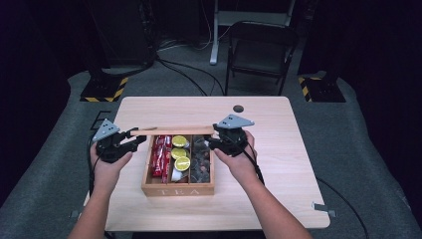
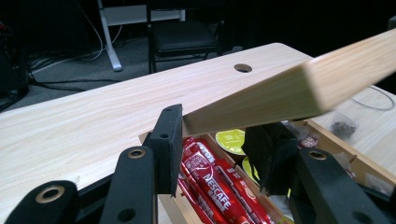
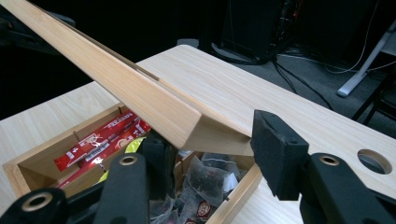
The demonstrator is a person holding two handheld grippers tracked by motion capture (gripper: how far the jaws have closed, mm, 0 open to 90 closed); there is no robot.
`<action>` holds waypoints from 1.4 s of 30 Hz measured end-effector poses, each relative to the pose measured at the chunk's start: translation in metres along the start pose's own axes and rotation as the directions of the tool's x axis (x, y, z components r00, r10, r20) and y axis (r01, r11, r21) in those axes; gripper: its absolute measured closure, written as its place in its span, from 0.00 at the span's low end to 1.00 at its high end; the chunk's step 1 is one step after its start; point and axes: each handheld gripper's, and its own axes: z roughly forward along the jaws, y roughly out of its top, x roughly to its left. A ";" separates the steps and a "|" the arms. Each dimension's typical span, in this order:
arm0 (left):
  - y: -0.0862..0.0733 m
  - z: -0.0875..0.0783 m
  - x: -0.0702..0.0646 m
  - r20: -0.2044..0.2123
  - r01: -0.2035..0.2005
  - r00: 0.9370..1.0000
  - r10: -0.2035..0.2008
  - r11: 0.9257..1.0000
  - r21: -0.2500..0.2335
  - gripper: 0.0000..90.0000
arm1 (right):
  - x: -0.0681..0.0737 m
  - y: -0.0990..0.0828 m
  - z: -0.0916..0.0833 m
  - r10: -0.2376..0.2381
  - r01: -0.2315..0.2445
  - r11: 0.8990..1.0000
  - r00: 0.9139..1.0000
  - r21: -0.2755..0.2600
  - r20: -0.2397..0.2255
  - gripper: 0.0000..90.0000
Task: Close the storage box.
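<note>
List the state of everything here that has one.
Lid: raised above the box.
Tea box: open, compartments filled.
Left gripper: shut on the lid's corner.
Right gripper: lid's other corner between its fingers; grip unclear.
Folding chair: unfolded, empty.

The wooden box carries the word "TEA" in pale capitals on its front wall. Inside it, the red sachets read "NESCAFE" in white letters. The print on the other packets is too small to read.
</note>
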 end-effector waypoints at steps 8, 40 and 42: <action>0.010 -0.007 -0.009 -0.030 -0.029 0.999 0.029 1.000 0.007 0.63 | -0.003 0.000 -0.002 -0.001 0.001 1.000 1.000 -0.010 -0.021 0.58; 0.013 -0.018 -0.011 0.001 -0.032 0.999 0.032 0.998 0.045 0.62 | -0.003 0.003 -0.006 0.000 0.001 0.999 0.999 0.032 -0.038 0.59; 0.013 -0.019 -0.012 0.002 -0.044 0.999 0.044 0.998 0.052 0.61 | -0.001 0.003 -0.007 -0.002 0.003 0.999 0.999 0.039 -0.034 0.58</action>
